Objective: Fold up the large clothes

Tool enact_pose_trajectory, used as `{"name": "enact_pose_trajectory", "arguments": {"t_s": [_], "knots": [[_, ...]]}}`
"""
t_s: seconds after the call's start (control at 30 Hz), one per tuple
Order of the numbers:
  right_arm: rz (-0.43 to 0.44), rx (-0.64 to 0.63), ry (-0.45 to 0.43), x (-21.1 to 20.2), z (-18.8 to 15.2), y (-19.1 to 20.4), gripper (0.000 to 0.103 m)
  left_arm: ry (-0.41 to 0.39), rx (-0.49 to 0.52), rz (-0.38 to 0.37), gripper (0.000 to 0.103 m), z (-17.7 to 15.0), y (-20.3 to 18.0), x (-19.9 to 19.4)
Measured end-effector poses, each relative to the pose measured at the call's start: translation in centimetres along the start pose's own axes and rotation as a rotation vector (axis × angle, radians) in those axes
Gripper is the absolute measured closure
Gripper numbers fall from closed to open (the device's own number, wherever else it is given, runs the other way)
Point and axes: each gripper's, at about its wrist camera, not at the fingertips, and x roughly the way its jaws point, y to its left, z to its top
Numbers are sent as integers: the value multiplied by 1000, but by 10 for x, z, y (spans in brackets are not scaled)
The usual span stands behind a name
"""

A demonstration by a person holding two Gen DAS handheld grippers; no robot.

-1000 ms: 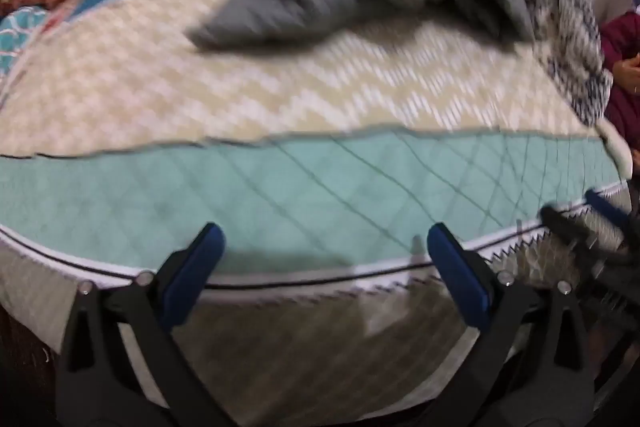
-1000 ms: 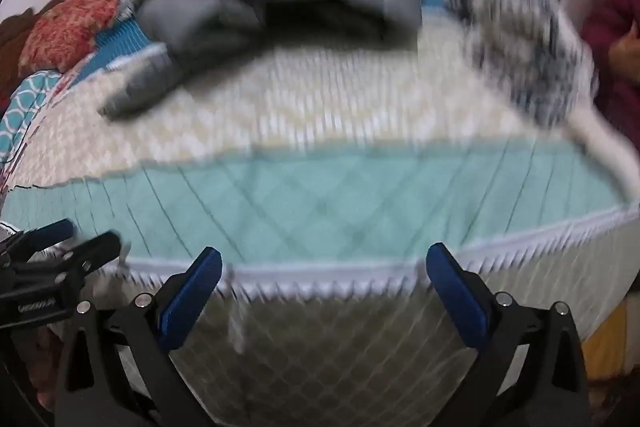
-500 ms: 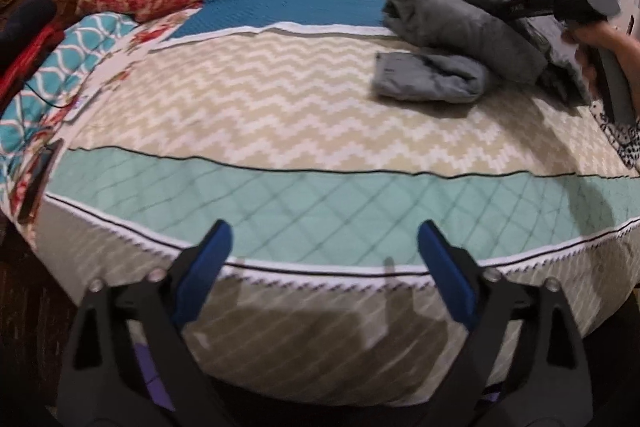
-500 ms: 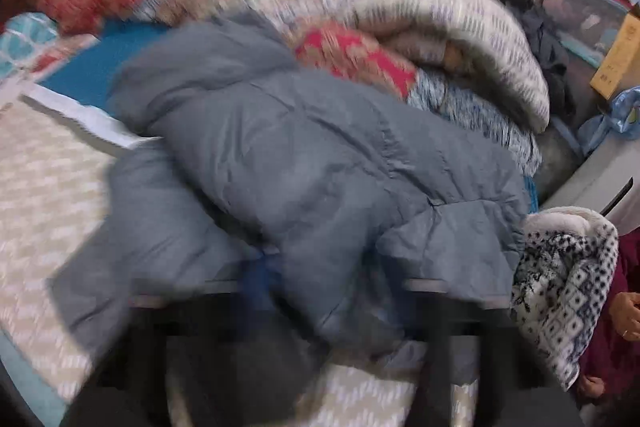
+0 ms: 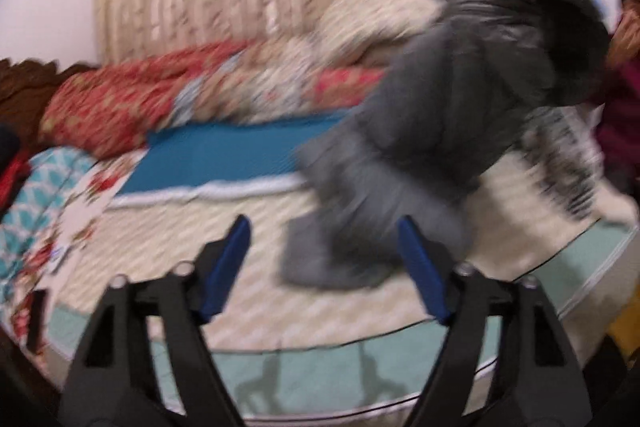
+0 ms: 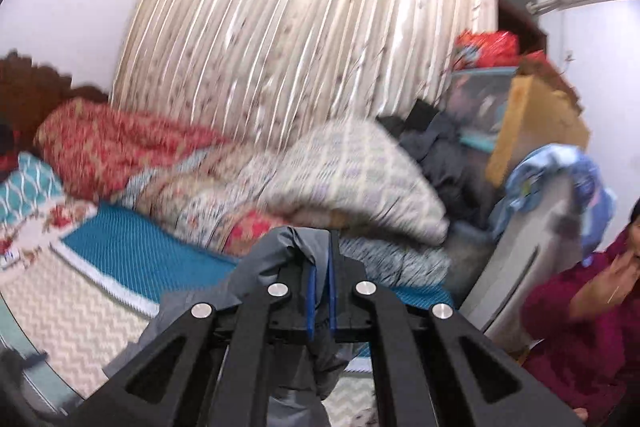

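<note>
Your right tool [image 6: 320, 285] is squeezed tight on a fold of the grey coat [image 6: 280, 267]. The cloth bunches up over the blue pads [image 6: 311, 301] and hangs down below them. From your left side you can see the coat [image 5: 460, 115] held up high at the top right. Its lower part hangs down to the bed [image 5: 168, 243], and the bottom end looks like it rests on the zigzag cover. That picture is blurry, so you cannot tell just where the coat touches.

Your left tool [image 5: 324, 267] is wide apart, and its jaws are closing a bit. There is nothing between them. The low end of the coat is just past its right finger [image 5: 420, 267].

At the back of the bed lie a red quilt [image 6: 116, 147] and a pale folded blanket [image 6: 352, 171]. A striped curtain [image 6: 304, 39] hangs behind them. A person in a dark red top [image 6: 576, 339] sits on the right, one hand by the face.
</note>
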Motion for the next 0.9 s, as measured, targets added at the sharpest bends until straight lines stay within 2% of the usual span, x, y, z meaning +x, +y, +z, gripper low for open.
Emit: {"name": "enact_pose_trajectory", "arguments": {"t_s": [0.07,0.13,0.33,0.4,0.47,0.57,0.63,0.73,0.8,0.87,0.9], "knots": [[-6,6,-36,-25,16,-10,98,-84,68,-41,24,4,-33,-15],[-5,20,-75,-51,31,-23,98,-135,144,-52,23,5,-64,-24],[38,70,-134,-99,80,-32,98,-246,172,-52,23,8,-134,-53],[73,93,-134,-106,98,-27,98,-298,205,-22,23,7,-161,-63],[110,114,-136,-116,112,-17,98,-368,251,22,18,5,-183,-73],[165,128,-147,-127,127,4,98,-510,324,136,17,-2,-214,-86],[191,131,-167,-137,137,16,98,-530,333,172,16,1,-222,-86],[225,146,-178,-146,147,30,98,-483,301,197,16,7,-217,-78],[229,148,-190,-152,154,30,98,-476,276,236,30,12,-197,-73],[208,132,-204,-158,157,29,98,-458,237,229,67,21,-164,-78],[195,126,-208,-161,158,27,98,-453,216,229,78,24,-146,-79]]}}
